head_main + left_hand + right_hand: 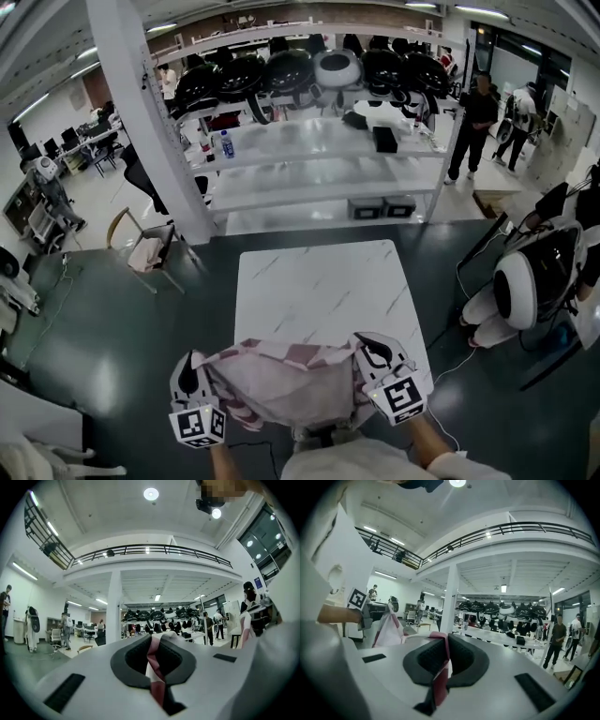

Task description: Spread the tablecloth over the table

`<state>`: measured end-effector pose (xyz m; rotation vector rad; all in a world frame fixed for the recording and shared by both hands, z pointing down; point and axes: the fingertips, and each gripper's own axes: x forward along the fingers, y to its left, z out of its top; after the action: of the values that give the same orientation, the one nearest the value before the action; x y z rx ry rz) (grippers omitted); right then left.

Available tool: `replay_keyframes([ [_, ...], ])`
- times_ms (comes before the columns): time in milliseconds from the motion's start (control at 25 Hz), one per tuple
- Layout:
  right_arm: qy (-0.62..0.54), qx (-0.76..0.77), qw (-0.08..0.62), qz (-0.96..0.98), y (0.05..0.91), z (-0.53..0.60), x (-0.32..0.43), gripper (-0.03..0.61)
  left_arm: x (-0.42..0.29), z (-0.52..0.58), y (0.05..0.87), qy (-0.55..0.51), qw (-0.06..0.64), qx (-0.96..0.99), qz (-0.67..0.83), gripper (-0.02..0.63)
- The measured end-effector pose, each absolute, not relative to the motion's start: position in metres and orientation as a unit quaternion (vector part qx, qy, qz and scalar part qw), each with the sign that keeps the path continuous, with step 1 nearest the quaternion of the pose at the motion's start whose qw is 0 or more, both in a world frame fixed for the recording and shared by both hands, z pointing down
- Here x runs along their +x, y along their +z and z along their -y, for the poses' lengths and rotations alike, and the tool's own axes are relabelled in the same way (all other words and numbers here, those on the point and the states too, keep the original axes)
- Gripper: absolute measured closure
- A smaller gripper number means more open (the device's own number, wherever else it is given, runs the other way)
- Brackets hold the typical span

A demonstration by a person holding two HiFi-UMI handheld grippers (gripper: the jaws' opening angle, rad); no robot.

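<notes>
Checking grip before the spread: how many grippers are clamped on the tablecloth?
2. The left gripper pinches the tablecloth at its left end, the right gripper at its right end, at the near edge of the table.

**Open tabletop ahead, things standing beyond it and to its right**

Your left claw [198, 362] and right claw [362, 346] sit at the near edge of the tabletop [319, 286]. Each is pinched on the bunched cloth [281, 382], which hangs between them and fills that gap. Beyond the claws the white top lies flat and open as far as its far edge. Past that edge a strip of floor [112, 328] separates it from a shelf rack [319, 183]. A white robot [525, 281] stands near the right side. On the left, a chair [141, 251] stands well apart, beside a pillar [141, 122].
</notes>
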<state>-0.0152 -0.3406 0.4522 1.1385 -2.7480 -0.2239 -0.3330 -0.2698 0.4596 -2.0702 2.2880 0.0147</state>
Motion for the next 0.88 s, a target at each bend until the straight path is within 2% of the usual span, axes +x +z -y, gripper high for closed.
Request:
replay_keyframes([
  [200, -0.081, 0.314, 0.061, 0.944, 0.442, 0.321, -0.099, 0.565, -0.411, 0.211, 0.456, 0.009, 0.028, -0.612, -0.79, 0.589],
  [560, -0.109, 0.13, 0.042, 0.985, 0.433, 0.262, -0.281, 0.565, -0.55, 0.003, 0.425, -0.026, 0.061, -0.424, -0.903, 0.588],
  [880, -0.151, 0.015, 0.016, 0.988, 0.415, 0.227, -0.387, 0.565, -0.588, -0.155, 0.376, -0.086, 0.097, -0.273, -0.953, 0.589],
])
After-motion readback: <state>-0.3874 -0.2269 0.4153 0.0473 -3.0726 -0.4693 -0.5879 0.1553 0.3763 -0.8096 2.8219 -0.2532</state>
